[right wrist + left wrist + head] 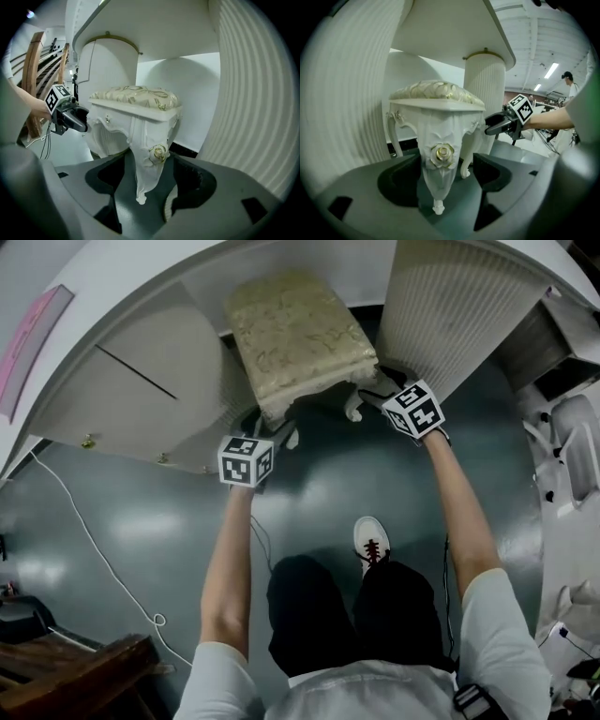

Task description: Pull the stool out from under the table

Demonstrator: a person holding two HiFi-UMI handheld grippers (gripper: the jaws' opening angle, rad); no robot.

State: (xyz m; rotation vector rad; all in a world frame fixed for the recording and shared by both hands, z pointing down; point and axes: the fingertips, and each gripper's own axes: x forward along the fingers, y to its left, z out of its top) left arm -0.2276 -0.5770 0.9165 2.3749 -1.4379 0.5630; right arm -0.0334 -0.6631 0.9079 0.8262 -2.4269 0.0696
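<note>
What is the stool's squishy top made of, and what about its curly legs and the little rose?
Cushion: looks like woven fabric, cream with a gold leafy pattern, puffed up like padding.
Legs: probably carved wood painted glossy white, though moulded resin would look the same.
Rose: part of the leg, its petals edged in gold paint.

Left side: left pedestal (141, 381) stands close beside the stool (295, 334).
Right side: fluted right pedestal (459, 306), narrow gap.
Above: tabletop (122, 287) overhangs the stool's back.
Front: floor (337, 474) open.
</note>
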